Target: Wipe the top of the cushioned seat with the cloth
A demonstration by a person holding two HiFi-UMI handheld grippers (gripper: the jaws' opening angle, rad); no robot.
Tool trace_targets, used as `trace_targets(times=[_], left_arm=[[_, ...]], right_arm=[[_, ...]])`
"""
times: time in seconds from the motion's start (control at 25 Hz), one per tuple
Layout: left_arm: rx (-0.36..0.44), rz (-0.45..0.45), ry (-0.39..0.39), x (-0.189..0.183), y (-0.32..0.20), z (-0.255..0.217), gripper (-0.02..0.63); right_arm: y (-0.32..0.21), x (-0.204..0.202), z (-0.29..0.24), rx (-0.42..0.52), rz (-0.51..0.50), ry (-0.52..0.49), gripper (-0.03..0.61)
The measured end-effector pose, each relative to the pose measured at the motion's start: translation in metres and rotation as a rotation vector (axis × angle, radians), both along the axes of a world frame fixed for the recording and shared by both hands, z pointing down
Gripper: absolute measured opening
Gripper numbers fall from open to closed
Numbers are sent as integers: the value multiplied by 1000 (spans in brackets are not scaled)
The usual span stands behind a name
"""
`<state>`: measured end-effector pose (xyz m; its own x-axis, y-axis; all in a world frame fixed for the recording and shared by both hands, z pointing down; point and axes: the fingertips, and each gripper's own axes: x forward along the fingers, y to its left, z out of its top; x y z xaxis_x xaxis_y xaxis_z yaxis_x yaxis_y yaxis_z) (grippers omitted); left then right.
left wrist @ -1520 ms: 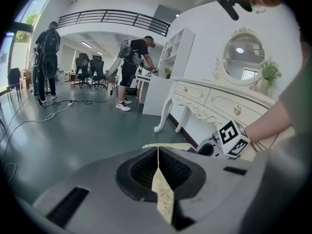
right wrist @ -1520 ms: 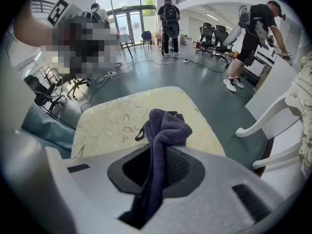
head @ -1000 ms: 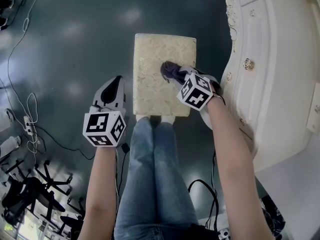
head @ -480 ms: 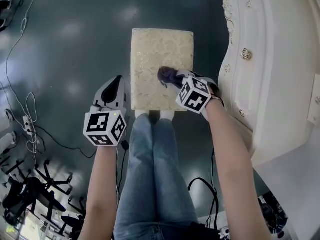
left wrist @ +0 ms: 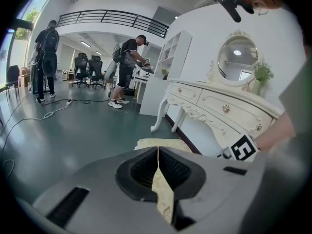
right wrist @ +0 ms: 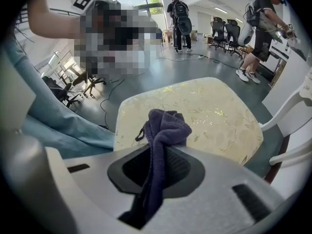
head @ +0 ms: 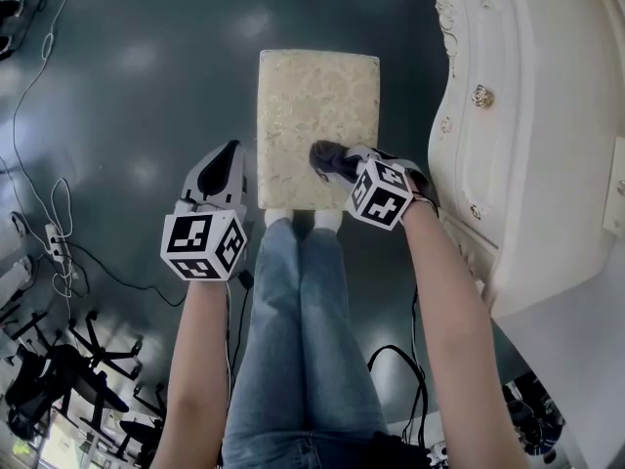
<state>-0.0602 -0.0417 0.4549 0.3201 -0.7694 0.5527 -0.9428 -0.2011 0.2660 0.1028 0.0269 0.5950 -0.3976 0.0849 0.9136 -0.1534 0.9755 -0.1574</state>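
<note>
The cushioned seat is a cream, gold-patterned rectangle on the dark floor ahead of my legs; it also fills the middle of the right gripper view. My right gripper is shut on a dark purple cloth over the seat's near right part. The bunched cloth sticks out of the jaws just above the cushion. My left gripper hangs over the floor left of the seat, jaws closed with nothing in them.
A white ornate dresser stands close on the right of the seat, with a mirror on top. Cables trail on the floor at left. Office chairs stand near my feet at left. People stand in the background.
The right gripper with the cloth has slid a little toward the seat's near edge. The left gripper has barely moved.
</note>
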Motion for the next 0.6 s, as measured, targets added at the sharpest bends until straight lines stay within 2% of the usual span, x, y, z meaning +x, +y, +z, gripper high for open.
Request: trace_targets(times=[0.6], left_arm=[[5,5,13,5,11,-3,5]], right_arm=[[61,1,-2,-53,-17,-28,38]])
